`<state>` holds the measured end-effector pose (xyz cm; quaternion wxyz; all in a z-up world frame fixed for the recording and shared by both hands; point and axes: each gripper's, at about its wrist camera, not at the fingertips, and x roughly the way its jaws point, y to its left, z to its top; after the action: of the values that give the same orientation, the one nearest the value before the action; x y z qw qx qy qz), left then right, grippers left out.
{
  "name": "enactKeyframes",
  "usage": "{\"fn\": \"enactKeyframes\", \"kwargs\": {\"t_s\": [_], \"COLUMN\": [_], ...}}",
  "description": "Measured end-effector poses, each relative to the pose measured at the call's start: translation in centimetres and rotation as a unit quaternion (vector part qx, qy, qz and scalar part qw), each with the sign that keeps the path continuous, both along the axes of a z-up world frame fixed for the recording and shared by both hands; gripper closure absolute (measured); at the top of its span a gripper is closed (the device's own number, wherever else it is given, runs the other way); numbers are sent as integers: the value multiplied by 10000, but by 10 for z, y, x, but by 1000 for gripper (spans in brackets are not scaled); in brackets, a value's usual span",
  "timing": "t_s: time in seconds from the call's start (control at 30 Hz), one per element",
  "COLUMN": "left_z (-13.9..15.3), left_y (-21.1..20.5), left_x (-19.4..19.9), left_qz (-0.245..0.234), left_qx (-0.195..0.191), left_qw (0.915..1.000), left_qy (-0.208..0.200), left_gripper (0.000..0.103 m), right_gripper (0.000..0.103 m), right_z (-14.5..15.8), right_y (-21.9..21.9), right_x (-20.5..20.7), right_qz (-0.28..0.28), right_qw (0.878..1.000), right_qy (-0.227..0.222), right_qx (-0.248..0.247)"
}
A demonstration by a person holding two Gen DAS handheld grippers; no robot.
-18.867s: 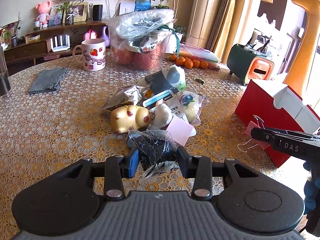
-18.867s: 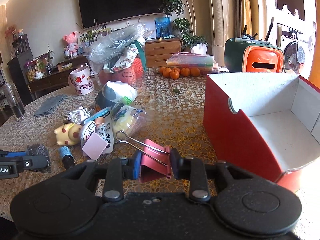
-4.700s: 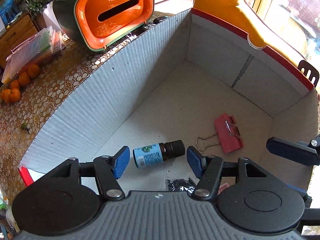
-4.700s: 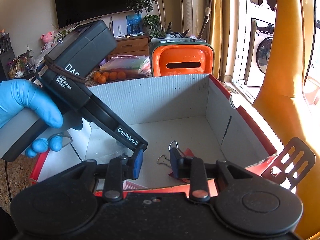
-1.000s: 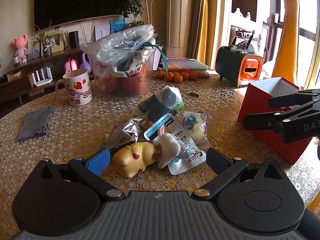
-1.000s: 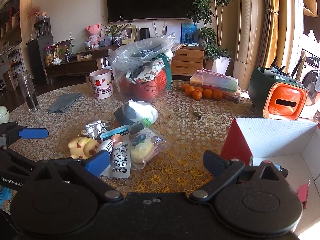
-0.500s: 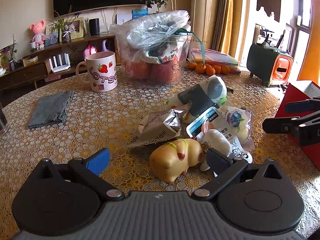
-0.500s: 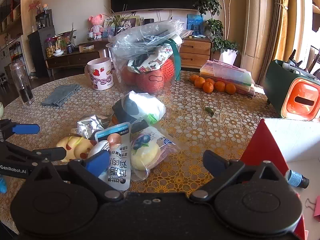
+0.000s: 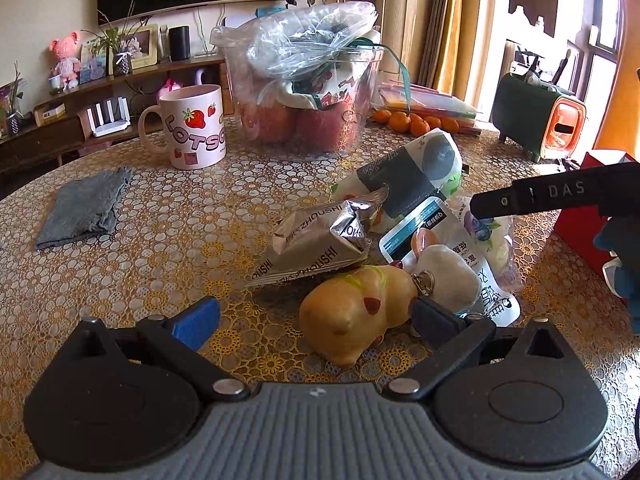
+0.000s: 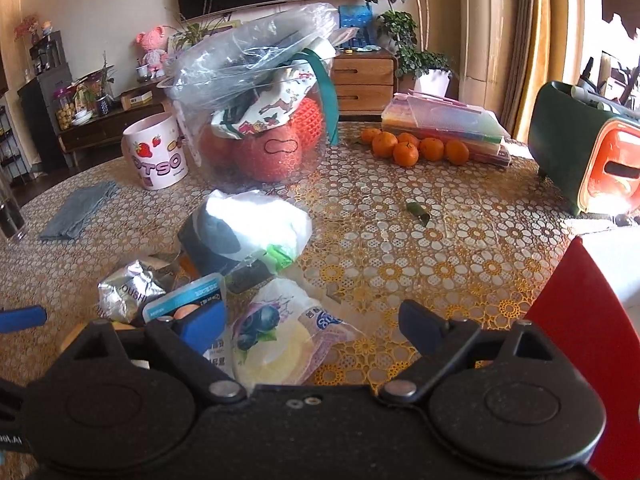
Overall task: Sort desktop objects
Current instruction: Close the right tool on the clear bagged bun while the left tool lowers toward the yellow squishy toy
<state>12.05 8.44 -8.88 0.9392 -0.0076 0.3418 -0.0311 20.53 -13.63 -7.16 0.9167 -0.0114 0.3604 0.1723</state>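
Observation:
A yellow pig toy (image 9: 356,312) lies on the table between the wide jaws of my left gripper (image 9: 316,320), which is open; the left pad stands well clear of it. A white plush (image 9: 448,276) hangs off the pig's right end. My right gripper (image 10: 312,326) is closing with a blueberry snack bag (image 10: 280,332) between its jaws, the pads not pressing on it. Around them lie a silver foil packet (image 9: 316,240), a blue-and-white egg packet (image 9: 424,232) and a white-and-dark bag (image 10: 248,232). The red box (image 10: 580,340) stands at the right.
A strawberry mug (image 9: 192,128), a clear tub of apples under plastic (image 9: 304,92) and a grey cloth (image 9: 84,208) sit further back. Oranges (image 10: 412,148) and a green-and-orange case (image 10: 592,160) are at the back right. A gloved hand (image 9: 624,256) holds the right gripper's body (image 9: 540,196).
Both grippers came down and forward onto the pile. The pig toy now sits between the left jaws. The right gripper swung left off the box to the snack bag, its jaws slightly narrower.

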Motion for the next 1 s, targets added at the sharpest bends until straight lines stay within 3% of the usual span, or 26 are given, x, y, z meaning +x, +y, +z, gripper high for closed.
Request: {"fn": "enactKeyframes", "kwargs": {"t_s": [0.3,0.53,0.67,0.73,1.0], "left_z": [-6,-10,-12,-11,-8], "left_y": [3,3,0,-1,-8], "left_x": [7,11,13,13,9], "left_qz": [-13,-77,-178,-235,-424], "left_qx": [-114,-250,-341,-389,-417], "left_qw": [9999,9996,9992,9989,9982], "left_qy": [52,109,130,126,72], "left_gripper": [1,5,14,20,45], "right_gripper": [17,22,26,37,43], "right_z": [-17,-26,-31,-31,-26], "right_y": [1,9,6,6,7], "right_x": [20,18,22,22,17], "right_qz": [-502,-520,-585,-526,-506], "right_qw": [9969,9961,9932,9930,9931], "right_qy": [473,600,779,787,746], "right_qx": [373,391,641,709,749]}}
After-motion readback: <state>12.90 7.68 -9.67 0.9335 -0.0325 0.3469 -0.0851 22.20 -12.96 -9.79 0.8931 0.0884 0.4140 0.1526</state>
